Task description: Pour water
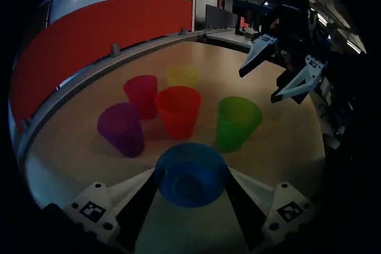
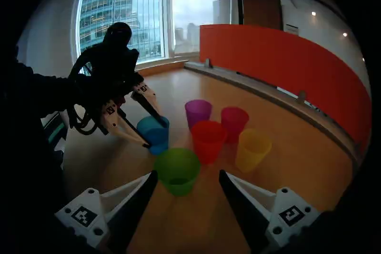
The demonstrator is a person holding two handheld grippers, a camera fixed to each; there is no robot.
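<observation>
Blue cup (image 1: 190,174) stands upright beside the other cups on the table (image 1: 285,149), pinched on both sides by my left gripper's (image 1: 191,169) fingers, probably for pouring into the green cup (image 1: 236,123), while my right gripper (image 2: 187,173) hangs wide open, empty.

Your right gripper (image 2: 187,173) is spread wide, with the green cup (image 2: 177,168) upright between its tips, nearer the finger on the picture's left. Just beyond, 4 cups cluster on the wooden table (image 2: 305,168): red cup (image 2: 208,140), purple cup (image 2: 198,111), pink cup (image 2: 234,120), yellow cup (image 2: 252,149). Further left, your left gripper (image 2: 153,128) has a finger against each side of the blue cup (image 2: 155,137).
</observation>
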